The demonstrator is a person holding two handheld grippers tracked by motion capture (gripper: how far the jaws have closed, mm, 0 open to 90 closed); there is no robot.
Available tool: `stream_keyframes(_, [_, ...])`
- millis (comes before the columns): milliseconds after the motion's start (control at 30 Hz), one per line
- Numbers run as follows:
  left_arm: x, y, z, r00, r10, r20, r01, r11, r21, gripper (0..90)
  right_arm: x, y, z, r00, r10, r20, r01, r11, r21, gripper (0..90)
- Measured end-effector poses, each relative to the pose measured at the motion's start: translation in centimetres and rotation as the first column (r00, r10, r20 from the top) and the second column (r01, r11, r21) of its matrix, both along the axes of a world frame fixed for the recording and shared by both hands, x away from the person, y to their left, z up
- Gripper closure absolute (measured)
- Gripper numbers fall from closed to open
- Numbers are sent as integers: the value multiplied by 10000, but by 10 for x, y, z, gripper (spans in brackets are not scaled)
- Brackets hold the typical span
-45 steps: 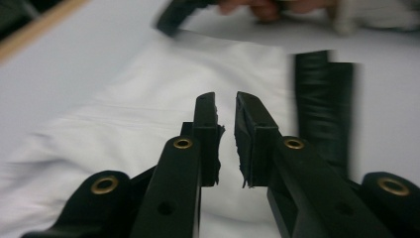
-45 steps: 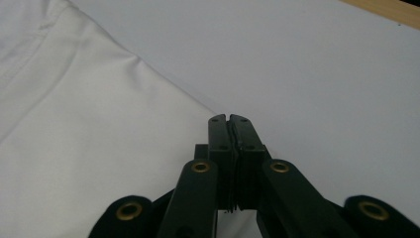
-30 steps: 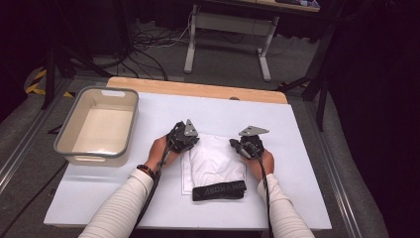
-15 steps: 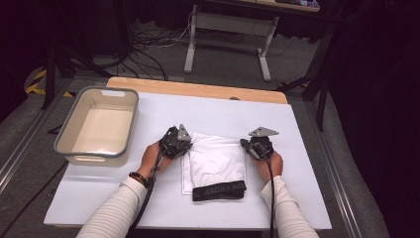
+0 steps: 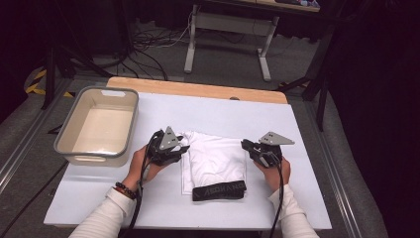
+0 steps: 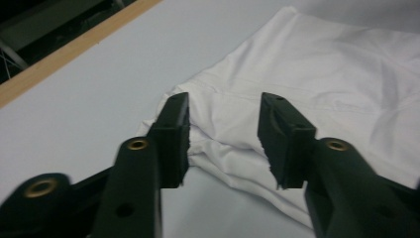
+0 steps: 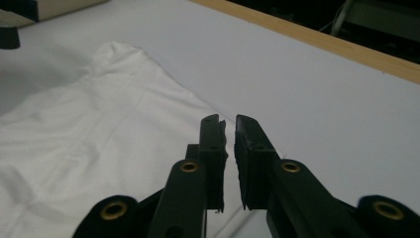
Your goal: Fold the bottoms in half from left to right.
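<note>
Your left gripper (image 6: 225, 141) has its jaws spread, and they have just been opening. The folded edge of the white garment (image 5: 214, 157) lies between them, but the pads are off the cloth. Your right gripper (image 7: 229, 158) has its jaws nearly together with a thin slit between them. They too have just been opening a little. Nothing is pinched there; its tips hang above the garment's right edge.

In the high view, the left gripper (image 5: 171, 148) sits at the garment's left edge and the right gripper (image 5: 260, 151) at its right edge. The garment lies flat on the white tabletop (image 5: 307, 198), in the middle, folded into a neat upright rectangle. Its black waistband (image 5: 219, 190) runs along the near edge, toward you.

By the look of it, the fold across the sides is done and both edges have been let go. What seems left is perhaps one more fold and the move into the bin (image 5: 97, 125). The bin stands well apart to the left with nothing in it.

Count: two grippers, one garment, one bin.
</note>
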State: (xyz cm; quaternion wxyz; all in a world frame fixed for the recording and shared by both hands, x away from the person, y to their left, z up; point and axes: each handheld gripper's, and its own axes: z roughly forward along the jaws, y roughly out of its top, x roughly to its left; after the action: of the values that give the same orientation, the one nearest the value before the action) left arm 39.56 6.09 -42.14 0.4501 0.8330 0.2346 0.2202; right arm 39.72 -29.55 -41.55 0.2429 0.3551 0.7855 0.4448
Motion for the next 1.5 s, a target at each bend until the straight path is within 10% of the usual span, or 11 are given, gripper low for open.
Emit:
stream_keyframes(367, [-39,27,10,9967,-71,811,135,9968,-786,263,-44,-5,12,9939,445,1009,-465,9988,173,564])
stream_keyframes(633, [-62,42,7,9926,-78,1214,102,9998,-191,187,-68,-10,11,9904,424,1314,-494,9975,505,357])
stream_keyframes(1033, [-85,63,-10,9967,242,771,-197,9981,-591,91,-94,-23,-3,9917,214,1268,-284,9982,535,107])
stream_keyframes(1500, [-111,76,-27,9992,117,377,-120,9999,83,78,-107,-26,-19,9960,230,868,-248,9995,197,96])
